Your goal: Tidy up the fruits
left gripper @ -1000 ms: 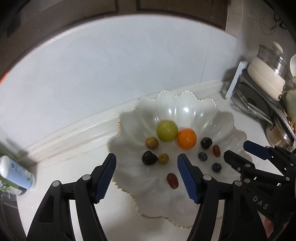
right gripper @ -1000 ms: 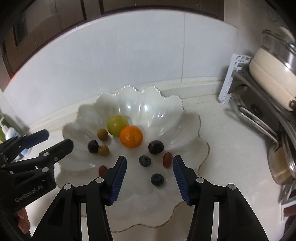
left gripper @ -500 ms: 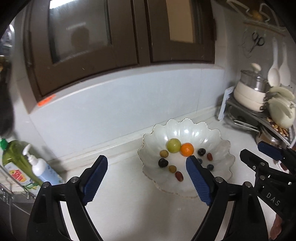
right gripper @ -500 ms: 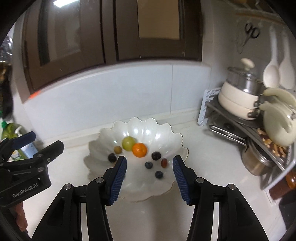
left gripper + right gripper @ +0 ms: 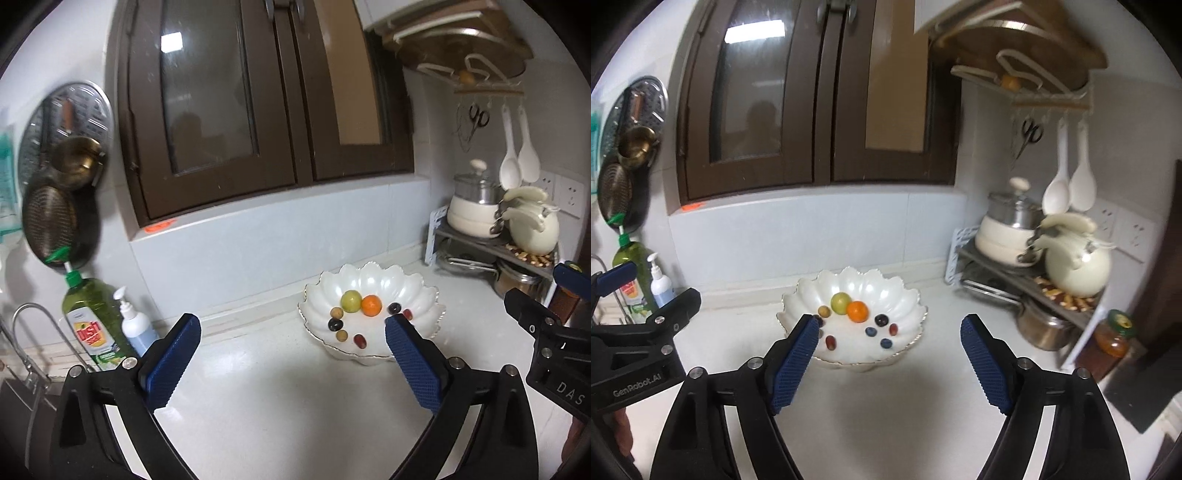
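A white scalloped bowl (image 5: pixel 421 291) (image 5: pixel 905 299) stands on the white counter by the back wall. It holds a green fruit (image 5: pixel 351 301) (image 5: pixel 840 302), an orange (image 5: pixel 371 305) (image 5: pixel 857 311), dark plums, blueberries (image 5: pixel 871 332) and small brown and red fruits. My left gripper (image 5: pixel 291 360) hangs well back from the bowl, its jaws opening wide, nothing between them. My right gripper (image 5: pixel 888 363) is also back from the bowl, jaws opening, nothing between them. Each gripper shows at the edge of the other's view.
A green dish-soap bottle (image 5: pixel 90 325) and a pump bottle (image 5: pixel 133 325) stand at the left by a tap (image 5: pixel 26 332). A rack with cream pots (image 5: pixel 1015 240), a kettle (image 5: pixel 1075 266) and a steel pot (image 5: pixel 1041 328) fills the right corner. A jar (image 5: pixel 1115 332) stands beside it.
Both grippers have pulled back and up from just over the bowl, so the bowl now looks small and far. Both sets of jaws have spread wider.
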Tool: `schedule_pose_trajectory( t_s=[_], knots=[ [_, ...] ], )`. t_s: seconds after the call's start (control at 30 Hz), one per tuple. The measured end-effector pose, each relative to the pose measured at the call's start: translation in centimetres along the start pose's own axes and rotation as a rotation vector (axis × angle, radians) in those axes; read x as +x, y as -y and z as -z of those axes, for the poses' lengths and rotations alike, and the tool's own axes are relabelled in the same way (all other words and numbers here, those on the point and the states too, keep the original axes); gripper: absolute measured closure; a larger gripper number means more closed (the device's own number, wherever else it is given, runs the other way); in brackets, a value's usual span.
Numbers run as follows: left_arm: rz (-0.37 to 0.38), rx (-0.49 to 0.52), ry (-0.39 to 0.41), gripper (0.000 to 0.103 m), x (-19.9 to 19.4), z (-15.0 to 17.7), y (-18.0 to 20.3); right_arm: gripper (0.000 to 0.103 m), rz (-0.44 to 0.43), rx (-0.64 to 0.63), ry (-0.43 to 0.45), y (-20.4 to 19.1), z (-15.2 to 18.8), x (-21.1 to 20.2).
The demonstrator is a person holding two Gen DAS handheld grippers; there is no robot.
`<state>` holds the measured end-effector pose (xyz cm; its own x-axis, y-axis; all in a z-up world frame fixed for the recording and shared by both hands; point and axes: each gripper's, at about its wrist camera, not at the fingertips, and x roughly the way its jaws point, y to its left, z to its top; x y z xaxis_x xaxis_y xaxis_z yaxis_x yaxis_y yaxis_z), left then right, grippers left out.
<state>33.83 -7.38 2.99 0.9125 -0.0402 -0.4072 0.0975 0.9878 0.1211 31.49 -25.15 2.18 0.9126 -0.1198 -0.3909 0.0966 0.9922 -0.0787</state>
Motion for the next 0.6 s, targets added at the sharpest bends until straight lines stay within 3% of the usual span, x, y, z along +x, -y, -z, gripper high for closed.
schedule_pose_trajectory(
  t_s=[0.6],
  knots=[
    [-0.032, -0.047, 0.108, 0.000, -17.6, 6.2, 2.8, 0.021, -0.015, 0.020, 0.087, 3.9, 6.5, -16.7]
  ],
)
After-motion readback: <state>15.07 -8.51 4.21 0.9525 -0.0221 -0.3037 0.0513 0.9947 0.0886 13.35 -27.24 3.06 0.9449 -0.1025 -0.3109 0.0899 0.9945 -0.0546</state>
